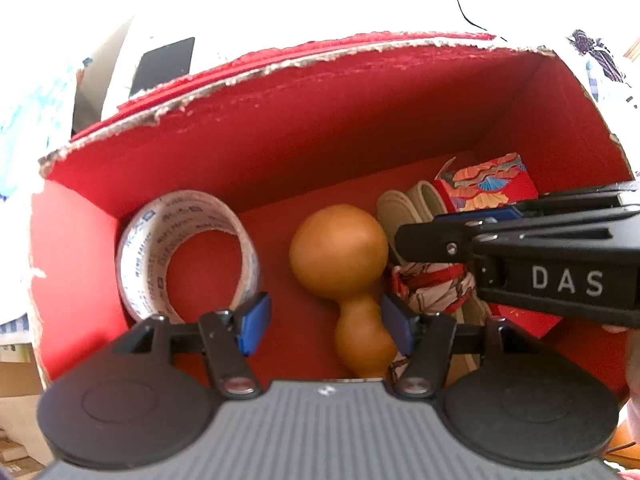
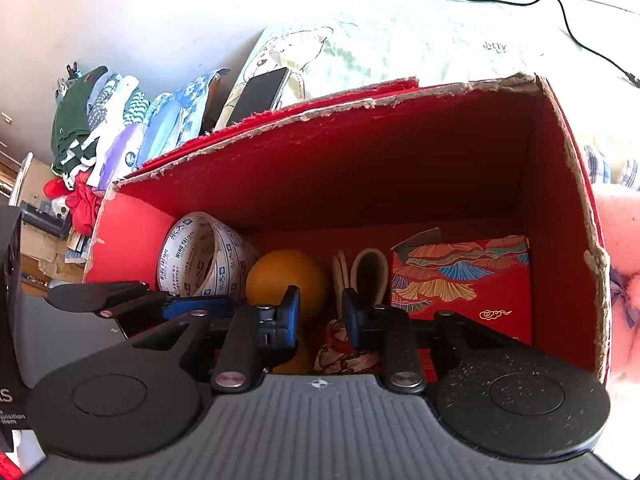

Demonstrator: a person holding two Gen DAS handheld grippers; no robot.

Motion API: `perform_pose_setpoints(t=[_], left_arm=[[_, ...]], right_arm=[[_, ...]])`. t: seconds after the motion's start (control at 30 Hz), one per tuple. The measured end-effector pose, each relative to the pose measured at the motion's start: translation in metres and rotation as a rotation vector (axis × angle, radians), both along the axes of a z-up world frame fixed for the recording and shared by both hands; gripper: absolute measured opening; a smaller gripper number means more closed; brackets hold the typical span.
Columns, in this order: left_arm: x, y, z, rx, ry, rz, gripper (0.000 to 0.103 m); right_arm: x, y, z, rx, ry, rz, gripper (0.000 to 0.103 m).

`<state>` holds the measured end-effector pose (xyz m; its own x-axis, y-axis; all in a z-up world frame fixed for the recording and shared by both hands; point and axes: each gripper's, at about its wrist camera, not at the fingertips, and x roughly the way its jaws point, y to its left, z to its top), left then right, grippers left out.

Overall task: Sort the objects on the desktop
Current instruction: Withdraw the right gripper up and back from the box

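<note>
Tape roll (image 1: 188, 256) at left of red box (image 1: 280, 128). Gourd (image 1: 344, 280) in middle, long axis toward left gripper (image 1: 326, 326), fingers apart, empty. Right gripper (image 2: 320, 316) apart, empty, probably over patterned cloth (image 2: 344, 348).

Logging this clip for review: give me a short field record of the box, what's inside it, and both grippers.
container: red cardboard box, open top, torn rim
contents: tape roll at left; gourd in the middle; patterned red carton at right; pale loops and patterned cloth between
left gripper: open, empty, over gourd
right gripper: open, empty, over cloth
outside box: phone, black cable
</note>
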<state>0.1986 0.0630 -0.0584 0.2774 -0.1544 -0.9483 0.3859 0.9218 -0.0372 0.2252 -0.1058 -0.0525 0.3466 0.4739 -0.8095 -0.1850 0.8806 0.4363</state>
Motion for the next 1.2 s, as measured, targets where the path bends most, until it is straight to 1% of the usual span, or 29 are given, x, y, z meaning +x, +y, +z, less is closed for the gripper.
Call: perform_pose_setpoints(t=[0.37,0.57,0.6,0.63,0.9,0.93,0.97,1.0,1.07,1.2], left_arm=[[-0.009,0.003,0.007,-0.001,-0.025,0.005,0.064],[-0.016,0.005,0.011,-0.01,-0.049,0.003,0.064],[-0.024,0.007,0.002,-0.011,-0.054,0.003,0.064],[-0.006,0.005,-0.001,-0.012,-0.056,0.003,0.064],[-0.016,0.013,0.002,-0.025,-0.074,0.011,0.064],[-0.008,0.008,0.0,-0.025,-0.076,0.011,0.064],[-0.009,0.009,0.0,-0.026,-0.078,0.012,0.064],[0.007,0.0,0.001,-0.026,-0.081,0.011,0.064],[0.006,0.0,0.0,-0.023,-0.083,0.007,0.064],[0.009,-0.009,-0.005,-0.024,-0.084,0.003,0.064]], right_arm=[[0.001,0.0,-0.001,-0.01,-0.003,-0.004,0.023],[-0.001,0.002,0.001,-0.024,-0.025,0.001,0.022],[-0.001,0.002,0.002,-0.026,-0.028,0.004,0.022],[-0.001,0.002,0.002,-0.026,-0.029,0.004,0.022],[-0.003,0.001,0.004,-0.022,-0.041,-0.016,0.022],[-0.004,0.001,0.004,-0.022,-0.044,-0.018,0.022],[-0.004,0.001,0.004,-0.022,-0.047,-0.021,0.022],[-0.004,0.001,0.003,-0.025,-0.05,-0.027,0.022],[-0.004,0.002,0.003,-0.035,-0.049,-0.036,0.022],[-0.006,0.004,0.008,-0.054,-0.085,-0.032,0.022]])
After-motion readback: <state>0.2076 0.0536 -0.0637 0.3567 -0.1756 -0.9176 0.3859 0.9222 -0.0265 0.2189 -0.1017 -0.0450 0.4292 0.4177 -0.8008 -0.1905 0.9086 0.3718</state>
